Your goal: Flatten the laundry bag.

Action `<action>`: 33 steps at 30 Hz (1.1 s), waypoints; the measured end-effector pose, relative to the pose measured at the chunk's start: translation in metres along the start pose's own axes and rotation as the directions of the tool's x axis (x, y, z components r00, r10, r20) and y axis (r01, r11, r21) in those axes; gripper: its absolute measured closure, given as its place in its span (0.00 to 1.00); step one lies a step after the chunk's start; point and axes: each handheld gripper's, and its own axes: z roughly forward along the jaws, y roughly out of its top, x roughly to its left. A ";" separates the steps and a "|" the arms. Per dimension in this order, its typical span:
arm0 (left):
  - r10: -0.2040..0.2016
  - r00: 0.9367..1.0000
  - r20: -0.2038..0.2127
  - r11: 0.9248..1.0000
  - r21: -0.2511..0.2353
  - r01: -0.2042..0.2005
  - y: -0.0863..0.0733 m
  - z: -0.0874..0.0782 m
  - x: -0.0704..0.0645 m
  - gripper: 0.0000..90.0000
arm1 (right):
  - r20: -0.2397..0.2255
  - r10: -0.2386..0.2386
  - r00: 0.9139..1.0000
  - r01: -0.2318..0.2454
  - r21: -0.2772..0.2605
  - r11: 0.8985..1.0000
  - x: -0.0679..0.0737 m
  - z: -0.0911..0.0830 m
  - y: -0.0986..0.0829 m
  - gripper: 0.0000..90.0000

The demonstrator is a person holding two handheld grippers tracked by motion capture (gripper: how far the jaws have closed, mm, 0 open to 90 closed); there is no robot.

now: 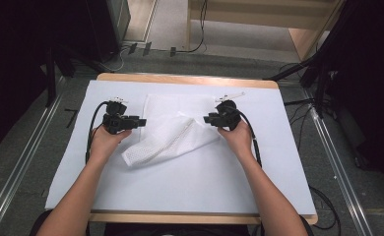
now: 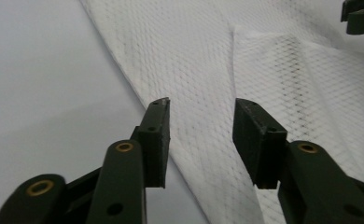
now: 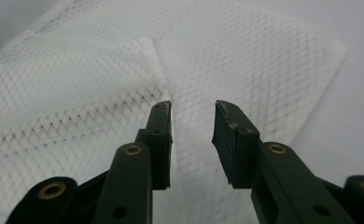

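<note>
— What lies between the two tongs?

— One white mesh cloth (image 1: 173, 130), a thin netting with a fine diamond weave. It is partly folded: a flat rectangular layer sits farther from the hands, and a doubled flap runs slantwise over it toward the near side of the left tongs (image 1: 142, 121).

— What is it lying on?

— A smooth white sheet (image 1: 190, 182) covering the pale wooden counter (image 1: 200, 78).

— How do the tongs stand?

— Both are spread, pinching nothing. In the left gripper view the flat black pads (image 2: 157, 135) hang over the cloth's long edge, one pad above bare sheet, the other above mesh. The right tongs (image 1: 207, 118) point at the cloth's opposite side; in the right gripper view the fold's edge runs up between their pads (image 3: 161, 140).

— Count?

— Two tongs, one cloth, one sheet.
</note>
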 end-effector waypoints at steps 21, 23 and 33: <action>-0.034 0.999 -0.021 0.999 -0.021 0.034 -0.023 -0.026 0.005 0.53 | -0.063 -0.045 0.997 0.049 0.073 0.996 0.024 0.048 0.026 0.66; -0.035 0.999 -0.024 0.999 -0.017 0.034 -0.024 -0.026 0.006 0.53 | -0.065 -0.039 0.997 0.044 0.082 0.996 0.022 0.053 0.025 0.64; -0.043 0.998 -0.034 0.999 -0.018 0.043 -0.028 -0.028 0.008 0.53 | -0.060 -0.060 0.996 0.065 0.090 0.994 0.025 0.070 0.026 0.62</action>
